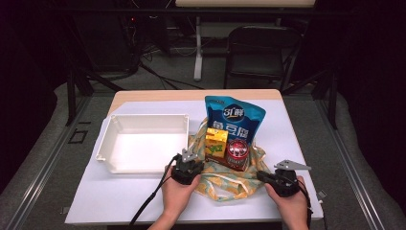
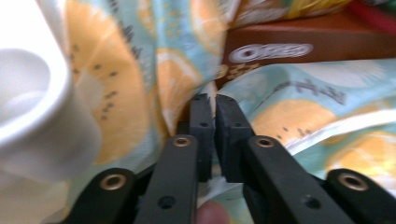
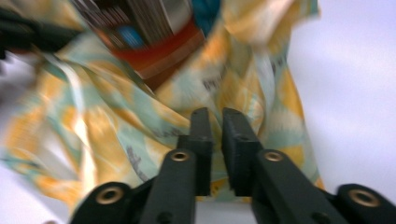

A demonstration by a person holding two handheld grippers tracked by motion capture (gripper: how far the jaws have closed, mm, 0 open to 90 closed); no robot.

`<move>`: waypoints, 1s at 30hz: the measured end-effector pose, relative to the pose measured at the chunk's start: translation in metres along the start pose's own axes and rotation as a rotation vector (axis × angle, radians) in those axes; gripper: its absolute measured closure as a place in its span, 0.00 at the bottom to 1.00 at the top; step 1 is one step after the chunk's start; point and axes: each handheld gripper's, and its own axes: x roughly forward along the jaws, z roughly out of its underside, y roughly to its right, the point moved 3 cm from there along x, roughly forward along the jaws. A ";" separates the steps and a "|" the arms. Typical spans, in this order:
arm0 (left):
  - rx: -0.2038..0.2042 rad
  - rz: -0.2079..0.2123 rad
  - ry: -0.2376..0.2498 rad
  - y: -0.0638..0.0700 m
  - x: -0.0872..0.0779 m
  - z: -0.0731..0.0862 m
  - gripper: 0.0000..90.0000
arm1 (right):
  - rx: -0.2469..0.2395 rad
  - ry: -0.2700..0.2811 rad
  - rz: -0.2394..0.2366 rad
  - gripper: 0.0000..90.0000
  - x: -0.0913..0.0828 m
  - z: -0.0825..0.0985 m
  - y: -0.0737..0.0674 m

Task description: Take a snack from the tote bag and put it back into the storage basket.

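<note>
A cloth bag (image 1: 230, 184) printed with orange slices lies on the white table top. On it stand a blue snack pouch (image 1: 234, 117), a yellow carton (image 1: 216, 142), a red round tin (image 1: 237, 149) and a brown box (image 1: 230, 164). My left gripper (image 1: 194, 160) sits at the bag's left edge. In the left gripper view its jaws (image 2: 214, 100) stand a narrow slit apart against the fabric (image 2: 140, 93), with the brown box (image 2: 317, 46) beyond. My right gripper (image 1: 262, 175) is at the bag's right edge, its jaws (image 3: 215, 114) slightly apart over the fabric (image 3: 116, 126).
A white plastic bin (image 1: 107, 139) stands left of the bag; its rounded corner (image 2: 37, 116) is close beside my left gripper. Bare table top (image 3: 355, 93) lies to the right of the bag. A dark chair (image 1: 261, 48) stands beyond the table's far edge.
</note>
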 end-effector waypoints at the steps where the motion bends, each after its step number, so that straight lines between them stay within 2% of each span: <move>1: 0.009 0.019 0.017 0.001 -0.002 -0.001 0.92 | -0.005 0.033 -0.006 0.85 -0.005 -0.003 -0.001; 5: 0.036 0.033 0.037 0.003 -0.009 -0.002 0.91 | -0.045 0.128 -0.025 0.78 -0.024 -0.012 -0.008; 8: 0.037 0.035 0.050 0.003 -0.011 -0.002 0.91 | -0.085 0.168 -0.021 0.74 -0.032 -0.018 -0.017; 14: 0.032 0.069 0.062 0.003 -0.015 -0.001 0.91 | -0.108 0.261 -0.037 0.67 -0.042 -0.037 -0.025; 16: 0.019 0.081 0.076 0.002 -0.018 -0.003 0.90 | -0.105 0.275 -0.032 0.64 -0.042 -0.046 -0.024; 21: 0.019 0.088 0.096 0.001 -0.024 -0.006 0.89 | -0.105 0.300 -0.012 0.61 -0.036 -0.071 -0.021; 22: 0.010 0.094 0.100 0.001 -0.025 -0.007 0.89 | -0.105 0.300 -0.012 0.61 -0.036 -0.071 -0.021; 24: 0.008 0.099 0.102 -0.001 -0.027 -0.008 0.90 | -0.111 0.302 0.005 0.58 -0.029 -0.086 -0.020; 28: 0.015 0.097 0.116 -0.002 -0.032 -0.008 0.90 | -0.083 0.308 0.039 0.55 -0.020 -0.102 -0.016; 30: 0.015 0.099 0.116 -0.003 -0.034 -0.008 0.90 | -0.069 0.302 0.041 0.55 -0.016 -0.107 -0.014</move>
